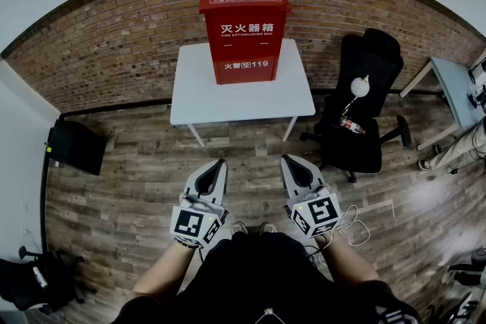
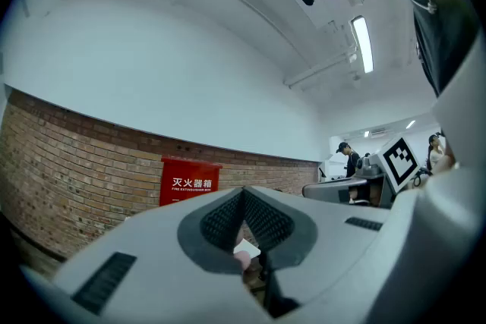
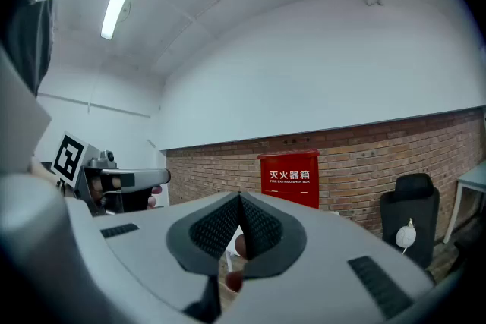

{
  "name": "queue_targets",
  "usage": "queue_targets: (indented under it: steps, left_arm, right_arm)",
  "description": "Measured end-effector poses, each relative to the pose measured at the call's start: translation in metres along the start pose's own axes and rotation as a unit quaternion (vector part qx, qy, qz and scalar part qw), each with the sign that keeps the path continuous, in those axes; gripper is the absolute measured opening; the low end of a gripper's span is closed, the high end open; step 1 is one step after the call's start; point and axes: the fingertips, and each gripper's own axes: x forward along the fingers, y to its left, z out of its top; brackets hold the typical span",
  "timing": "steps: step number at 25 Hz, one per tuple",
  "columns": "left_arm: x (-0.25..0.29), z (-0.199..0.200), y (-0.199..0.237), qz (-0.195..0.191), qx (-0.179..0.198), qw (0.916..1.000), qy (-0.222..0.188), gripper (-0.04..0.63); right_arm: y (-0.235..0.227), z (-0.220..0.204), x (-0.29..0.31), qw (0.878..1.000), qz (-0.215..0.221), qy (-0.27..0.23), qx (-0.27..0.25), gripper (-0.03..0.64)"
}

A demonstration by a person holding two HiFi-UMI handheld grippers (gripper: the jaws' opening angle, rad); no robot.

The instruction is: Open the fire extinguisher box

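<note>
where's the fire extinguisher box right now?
Head view, top centre: the red fire extinguisher box stands upright at the back of the white table, against the brick wall, with the black office chair to its right.

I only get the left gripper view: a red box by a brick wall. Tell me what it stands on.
Observer: The fire extinguisher box stands on a white table, toward its back edge.
Operator: Report the right gripper's jaws.
Observer: The right gripper has its jaws together and holds nothing.
Operator: Name whatever stands beside the table.
Observer: A black office chair stands at the table's right in the head view.
</note>
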Motion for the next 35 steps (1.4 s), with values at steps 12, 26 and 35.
queue_targets:
  steps: [12,26,35]
  left_arm:
    - [-0.009,-0.012,0.009,-0.010,-0.005,0.9998,0.015,0.051]
    - [-0.001,-0.017,0.053,-0.027,-0.010,0.9995,0.015,0.051]
    - [0.031,-0.017,0.081,-0.031,-0.013,0.9993,0.014,0.051]
  right_arm:
    - [0.006,-0.008,0.001,1.000,-0.020,0.005,0.011,0.018]
    - [0.013,-0.015,0.040,0.998,-0.051,0.014,0.037,0.018]
    - [-0.010,-0.008,0.071,0.998,-0.061,0.010,0.033,0.020]
